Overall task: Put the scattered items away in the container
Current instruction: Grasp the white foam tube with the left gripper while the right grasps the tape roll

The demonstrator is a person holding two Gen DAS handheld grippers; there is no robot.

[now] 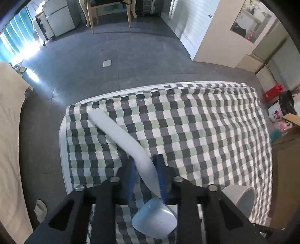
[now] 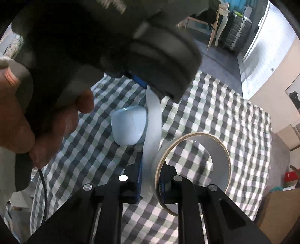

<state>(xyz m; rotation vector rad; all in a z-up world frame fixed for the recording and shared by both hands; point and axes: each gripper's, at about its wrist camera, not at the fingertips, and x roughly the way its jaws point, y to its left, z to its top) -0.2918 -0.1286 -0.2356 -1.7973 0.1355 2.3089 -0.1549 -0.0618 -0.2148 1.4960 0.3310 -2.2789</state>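
My left gripper [image 1: 145, 169] is shut on a loose white strip of tape [image 1: 120, 135], which curves up and away over the checked cloth [image 1: 206, 131]. The strip runs to a white tape roll [image 2: 196, 161], which my right gripper [image 2: 150, 180] is shut on at its wall. The roll's edge also shows in the left wrist view [image 1: 241, 197]. A pale blue rounded case [image 2: 129, 127] lies on the cloth below the left gripper; it also shows in the left wrist view [image 1: 155, 219]. The left gripper's body [image 2: 131, 47] fills the upper left of the right wrist view. No container shows.
The checked cloth covers a white table [image 1: 62, 150] with its far edge toward grey floor. A cream sofa [image 1: 9, 131] stands at the left. Cardboard boxes [image 1: 286, 150] and red items [image 1: 271, 93] sit at the right. A wooden chair [image 1: 110, 11] stands far back.
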